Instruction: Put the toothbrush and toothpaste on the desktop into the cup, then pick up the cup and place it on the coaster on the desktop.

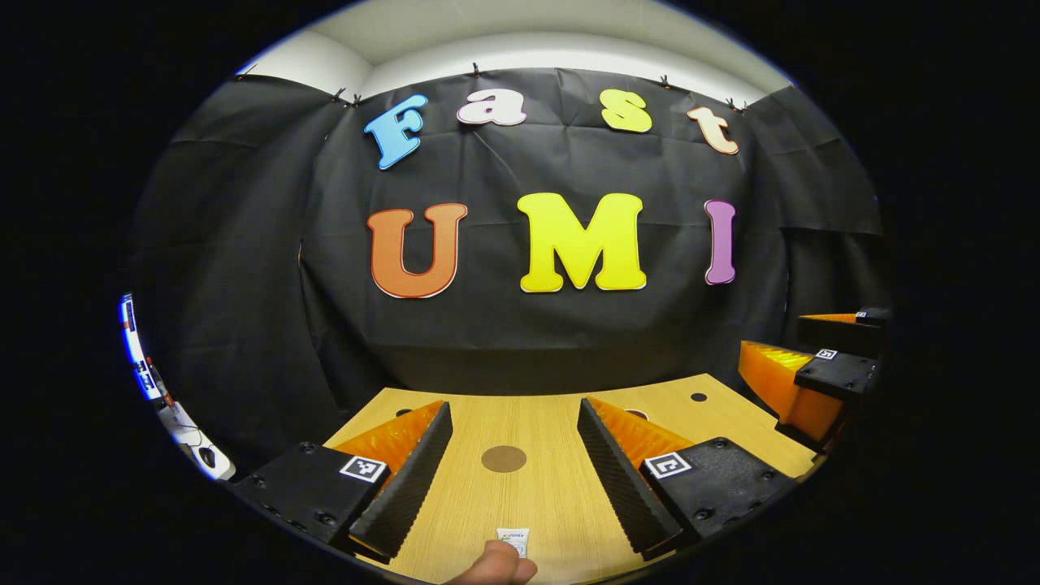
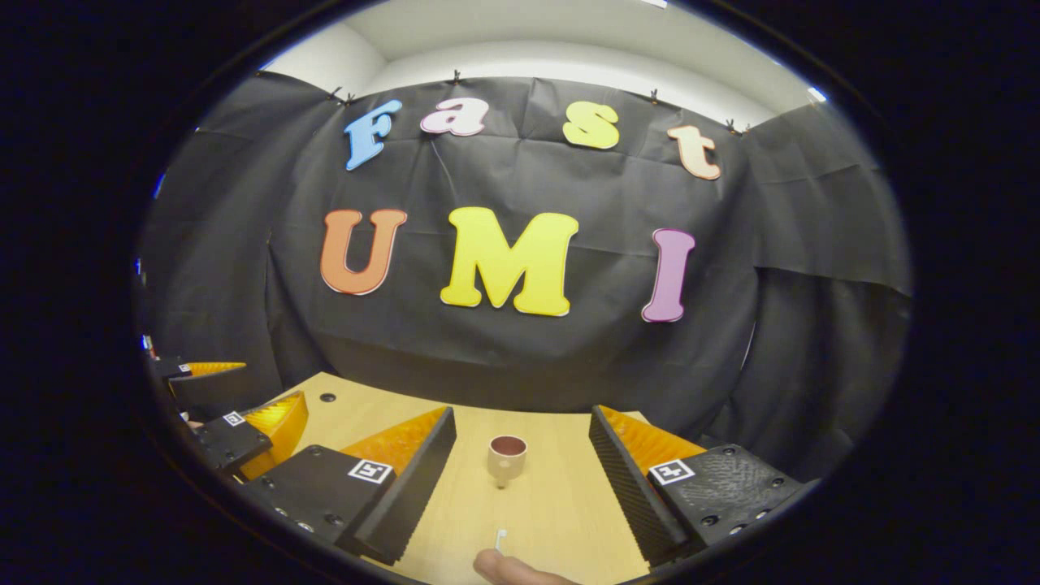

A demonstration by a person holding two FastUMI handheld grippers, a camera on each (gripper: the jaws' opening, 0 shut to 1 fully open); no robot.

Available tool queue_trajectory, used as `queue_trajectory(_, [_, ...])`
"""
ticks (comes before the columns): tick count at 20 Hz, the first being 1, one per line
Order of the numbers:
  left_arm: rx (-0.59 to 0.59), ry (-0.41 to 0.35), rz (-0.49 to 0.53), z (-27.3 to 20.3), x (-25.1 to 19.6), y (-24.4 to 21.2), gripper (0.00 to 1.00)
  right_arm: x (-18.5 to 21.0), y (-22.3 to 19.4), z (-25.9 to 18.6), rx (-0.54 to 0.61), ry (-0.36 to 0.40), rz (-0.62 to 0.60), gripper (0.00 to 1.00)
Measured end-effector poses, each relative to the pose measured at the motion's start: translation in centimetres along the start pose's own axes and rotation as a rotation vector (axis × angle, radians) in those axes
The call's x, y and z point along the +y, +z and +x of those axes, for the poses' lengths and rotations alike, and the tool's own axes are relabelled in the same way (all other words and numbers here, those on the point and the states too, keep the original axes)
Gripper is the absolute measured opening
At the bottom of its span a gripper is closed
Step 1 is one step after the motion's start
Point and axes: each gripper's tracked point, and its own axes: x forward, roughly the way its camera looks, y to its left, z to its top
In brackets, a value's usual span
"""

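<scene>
No readable text on anything here.

Left gripper view: low over desktop [image 1: 552,496], facing booth wall [image 1: 528,325], coaster [image 1: 503,458] near ahead. Right gripper view: low, same heading, cup [image 2: 506,457] near ahead. Shared: desktop, wall, each other's gripper at edge.

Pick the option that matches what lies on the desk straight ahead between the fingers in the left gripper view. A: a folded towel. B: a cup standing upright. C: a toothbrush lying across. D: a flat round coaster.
D: a flat, dark round coaster lies on the wooden desk ahead of the open left hand-held gripper, with nothing standing on it.
</scene>
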Motion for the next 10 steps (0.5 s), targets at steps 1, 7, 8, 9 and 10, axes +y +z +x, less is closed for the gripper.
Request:
queue_trajectory(1, [-0.004,-0.004,-0.005,0.1,-0.2,0.0,0.99,-0.4,-0.2,0.2,0.006,-0.009,0.001,0.97])
queue_trajectory(7, [0.072,-0.002,-0.002,0.6,-1.4,-3.5,0.99,-2.5,-8.6,1.0,0.200,-0.016,0.021,0.98])
queue_trajectory(8, [0.080,-0.002,-0.006,0.5,-1.6,-3.7,0.99,-2.6,-10.1,1.0,0.237,-0.009,0.036,0.98])
queue_trajectory(9, [0.086,-0.002,-0.009,0.4,-1.7,-3.9,0.99,-2.9,-11.9,1.1,0.275,-0.008,0.041,0.98])
queue_trajectory(10, [0.093,-0.001,-0.008,0.4,-1.9,-4.2,0.99,-3.2,-13.7,1.2,0.322,-0.007,0.038,0.98])
